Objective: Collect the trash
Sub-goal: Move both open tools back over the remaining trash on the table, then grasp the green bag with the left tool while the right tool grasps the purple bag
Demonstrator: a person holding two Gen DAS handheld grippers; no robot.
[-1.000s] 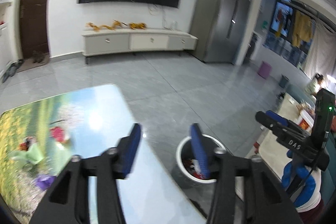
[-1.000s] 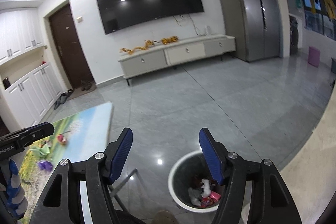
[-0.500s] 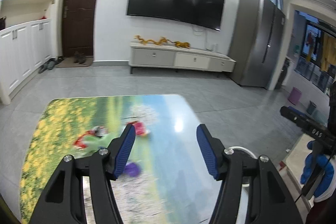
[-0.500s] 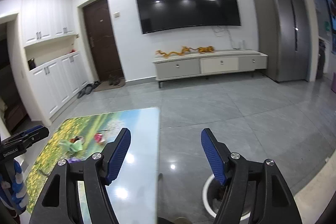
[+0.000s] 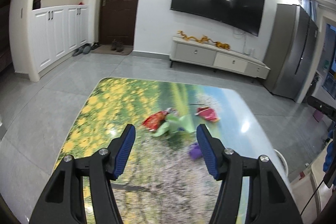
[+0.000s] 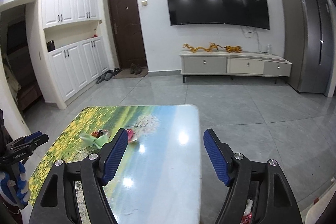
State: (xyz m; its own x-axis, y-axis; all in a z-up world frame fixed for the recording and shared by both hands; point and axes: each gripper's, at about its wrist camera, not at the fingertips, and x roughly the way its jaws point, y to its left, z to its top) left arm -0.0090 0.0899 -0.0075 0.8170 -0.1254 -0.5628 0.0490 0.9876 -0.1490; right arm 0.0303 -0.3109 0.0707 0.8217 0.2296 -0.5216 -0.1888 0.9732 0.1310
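Trash lies on the picture-printed table (image 5: pixel 126 98): a red-orange wrapper (image 5: pixel 154 119), a pale green wrapper (image 5: pixel 174 124), a red packet (image 5: pixel 206 113) and a small purple piece (image 5: pixel 194 151). My left gripper (image 5: pixel 166 150) is open and empty above the table, just short of them. My right gripper (image 6: pixel 166 155) is open and empty over the table's right part (image 6: pixel 168 161); the green wrapper (image 6: pixel 94 140) and red packet (image 6: pixel 131 134) lie ahead left of it. The white bin's rim (image 5: pixel 280 161) shows right of the table, with trash (image 6: pixel 247 211) inside.
Grey tiled floor (image 6: pixel 231 102) surrounds the table. A TV cabinet (image 6: pixel 231 65), wall TV, grey fridge (image 6: pixel 306 39), white cupboards (image 6: pixel 73 68) and a dark door stand at the far walls. Shoes lie by the door.
Both grippers have swung left from over the bin to over the table. The trash on the table now lies just ahead of the left gripper. Both stayed open.
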